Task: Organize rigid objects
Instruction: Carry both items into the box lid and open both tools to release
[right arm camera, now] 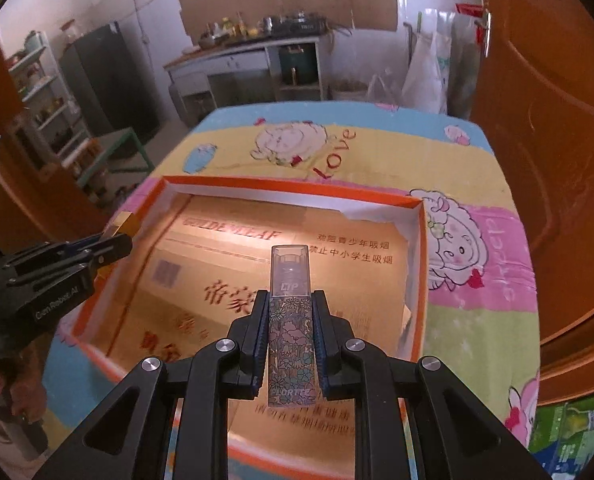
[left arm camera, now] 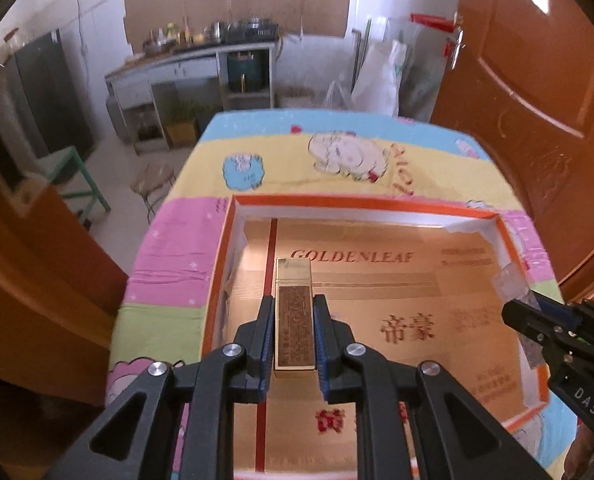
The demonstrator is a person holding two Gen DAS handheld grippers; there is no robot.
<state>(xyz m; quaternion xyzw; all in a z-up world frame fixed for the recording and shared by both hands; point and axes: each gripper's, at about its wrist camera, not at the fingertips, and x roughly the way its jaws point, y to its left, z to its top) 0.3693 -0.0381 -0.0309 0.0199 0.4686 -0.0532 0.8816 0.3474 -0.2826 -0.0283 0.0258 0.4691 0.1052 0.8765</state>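
Note:
My left gripper (left arm camera: pixel 294 304) is shut on a slim gold lipstick box (left arm camera: pixel 294 316) and holds it above the left side of an open orange-rimmed box (left arm camera: pixel 361 202) lined with gold "GOLDENLEAF" card. My right gripper (right arm camera: pixel 290 300) is shut on a floral lip tube with a clear cap (right arm camera: pixel 291 320) and holds it above the same box (right arm camera: pixel 289 188), near its right half. Each gripper shows in the other's view: the right gripper (left arm camera: pixel 515 314) at the box's right wall, the left gripper (right arm camera: pixel 117 246) at its left wall with the gold box end (right arm camera: pixel 122 222) showing.
The box sits on a table covered with a colourful cartoon-sheep cloth (left arm camera: pixel 337 152). An orange door (left arm camera: pixel 537 100) stands close on the right. A kitchen counter (left arm camera: pixel 201 56), a dark fridge (right arm camera: pixel 109 76) and a green stool (left arm camera: pixel 81 176) lie beyond the table.

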